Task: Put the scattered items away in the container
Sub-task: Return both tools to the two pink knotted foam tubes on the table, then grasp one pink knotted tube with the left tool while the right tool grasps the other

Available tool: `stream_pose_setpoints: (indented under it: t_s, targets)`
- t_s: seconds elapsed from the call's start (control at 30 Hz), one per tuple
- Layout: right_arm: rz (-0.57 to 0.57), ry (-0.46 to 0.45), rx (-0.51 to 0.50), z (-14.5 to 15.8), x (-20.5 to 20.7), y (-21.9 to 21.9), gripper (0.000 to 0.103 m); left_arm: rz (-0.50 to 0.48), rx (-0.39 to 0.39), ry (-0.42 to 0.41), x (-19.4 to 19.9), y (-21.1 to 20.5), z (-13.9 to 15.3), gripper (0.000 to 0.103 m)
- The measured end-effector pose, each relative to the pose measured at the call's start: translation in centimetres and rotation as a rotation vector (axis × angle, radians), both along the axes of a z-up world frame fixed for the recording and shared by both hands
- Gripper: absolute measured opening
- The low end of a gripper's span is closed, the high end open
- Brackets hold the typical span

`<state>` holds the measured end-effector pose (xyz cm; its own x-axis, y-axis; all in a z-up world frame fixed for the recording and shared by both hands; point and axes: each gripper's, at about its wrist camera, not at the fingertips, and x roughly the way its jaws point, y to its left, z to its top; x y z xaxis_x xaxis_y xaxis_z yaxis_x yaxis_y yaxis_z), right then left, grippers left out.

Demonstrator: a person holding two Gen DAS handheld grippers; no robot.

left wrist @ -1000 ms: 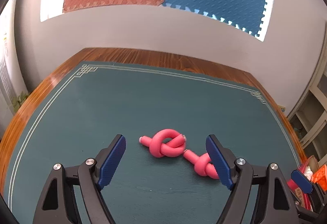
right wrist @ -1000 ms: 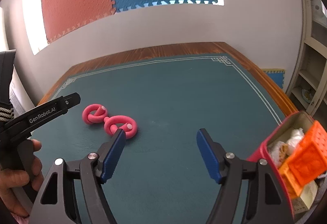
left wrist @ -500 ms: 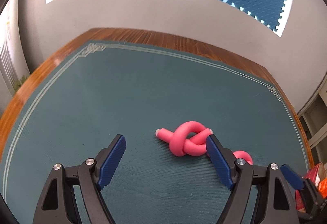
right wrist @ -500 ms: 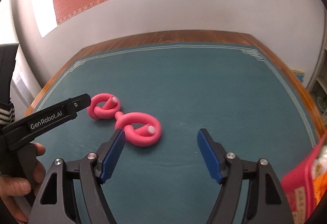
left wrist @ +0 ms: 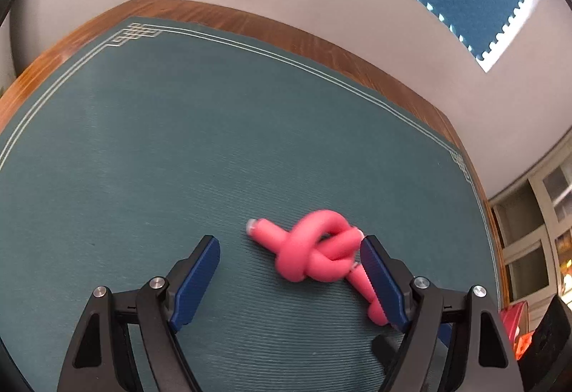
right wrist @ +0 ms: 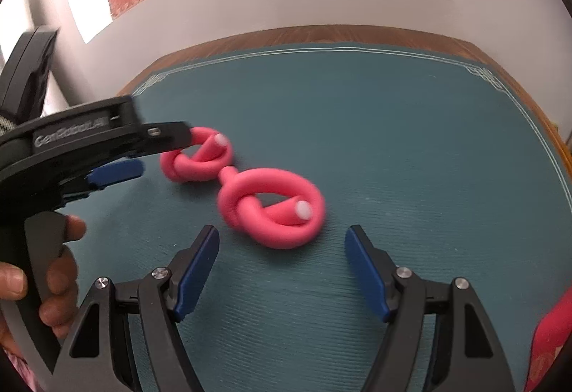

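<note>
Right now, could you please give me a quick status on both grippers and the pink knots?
Left gripper open, closing in on far pink foam knot. Right gripper open, short of near pink foam knot. Knots lie end to end on green mat. Nothing between.

1. The left wrist view looks forward and down along its own fingers (left wrist: 200,281), low and close over the tabletop (left wrist: 178,148), facing the far wall.
2. The right wrist view sits likewise low, aimed past its fingers (right wrist: 196,274) toward the same wall.
3. Both share the pink knotted tubes (left wrist: 314,256) (right wrist: 271,209); the right view also catches the left gripper (right wrist: 118,156).
</note>
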<state>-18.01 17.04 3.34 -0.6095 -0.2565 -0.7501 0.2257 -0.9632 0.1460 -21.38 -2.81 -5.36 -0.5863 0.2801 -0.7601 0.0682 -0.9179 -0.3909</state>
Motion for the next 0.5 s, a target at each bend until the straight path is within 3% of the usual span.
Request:
stream_pose_setpoints:
  t_s: [0.23, 0.37, 0.4, 0.5]
  targets:
    - [0.009, -0.003, -0.002, -0.2, -0.1, -0.1, 0.078, -0.006, 0.017, 0.060, 0.6, 1.0, -1.1, 0.085]
    - [0.003, -0.001, 0.005, -0.4, -0.1, -0.1, 0.077, -0.016, -0.024, 0.095, 1.0, 1.4, -1.3, 0.085]
    - [-0.003, 0.000, 0.012, -0.4, 0.0, -0.1, 0.076, -0.023, -0.050, 0.100, 1.2, 1.8, -1.3, 0.085]
    - [-0.018, 0.003, 0.027, -0.3, 0.3, -0.1, 0.055, -0.040, -0.128, 0.108, 1.3, 2.5, -1.4, 0.079]
